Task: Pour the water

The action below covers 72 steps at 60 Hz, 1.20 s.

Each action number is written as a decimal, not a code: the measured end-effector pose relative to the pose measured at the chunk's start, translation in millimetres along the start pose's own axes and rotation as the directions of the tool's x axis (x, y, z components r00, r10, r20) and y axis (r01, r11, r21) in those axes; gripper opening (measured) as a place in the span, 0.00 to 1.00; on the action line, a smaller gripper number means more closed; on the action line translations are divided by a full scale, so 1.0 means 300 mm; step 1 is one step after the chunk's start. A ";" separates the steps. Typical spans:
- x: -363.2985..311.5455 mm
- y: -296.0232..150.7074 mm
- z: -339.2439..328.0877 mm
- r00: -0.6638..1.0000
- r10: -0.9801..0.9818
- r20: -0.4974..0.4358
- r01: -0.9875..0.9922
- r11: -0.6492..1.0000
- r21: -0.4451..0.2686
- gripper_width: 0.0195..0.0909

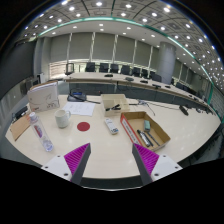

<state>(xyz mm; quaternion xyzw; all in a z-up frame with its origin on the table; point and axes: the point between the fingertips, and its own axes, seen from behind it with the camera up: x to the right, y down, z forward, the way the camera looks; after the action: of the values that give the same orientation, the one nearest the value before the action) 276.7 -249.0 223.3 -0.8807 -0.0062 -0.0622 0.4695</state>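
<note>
White ceramic mug (62, 118) on pale round table (100, 145), left of and beyond the fingers, clear plastic bottle (41, 133) nearer left, gripper (111, 158) fingers apart, holding nothing, open cardboard box (145, 130) right.

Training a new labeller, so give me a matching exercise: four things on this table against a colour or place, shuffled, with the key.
1 cup
2 disc
3 bottle
4 cardboard tray

A red, flat on the table
B just ahead of the right finger
C white, just left of the disc
D farthest left of the four

Pairs: 1-C, 2-A, 3-D, 4-B. The gripper is open, holding nothing.
</note>
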 end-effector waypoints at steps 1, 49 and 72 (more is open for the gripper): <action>-0.003 0.002 0.000 1.000 -0.001 0.002 0.001 1.000 -0.002 0.93; -1.066 0.097 0.176 0.981 -0.022 0.192 0.000 0.993 0.119 0.93; -1.177 0.055 0.514 0.994 0.043 0.103 -0.064 0.976 0.209 0.42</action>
<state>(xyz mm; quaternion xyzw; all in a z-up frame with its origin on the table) -56.5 -113.8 83.8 -0.8275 -0.0123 -0.0054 0.5614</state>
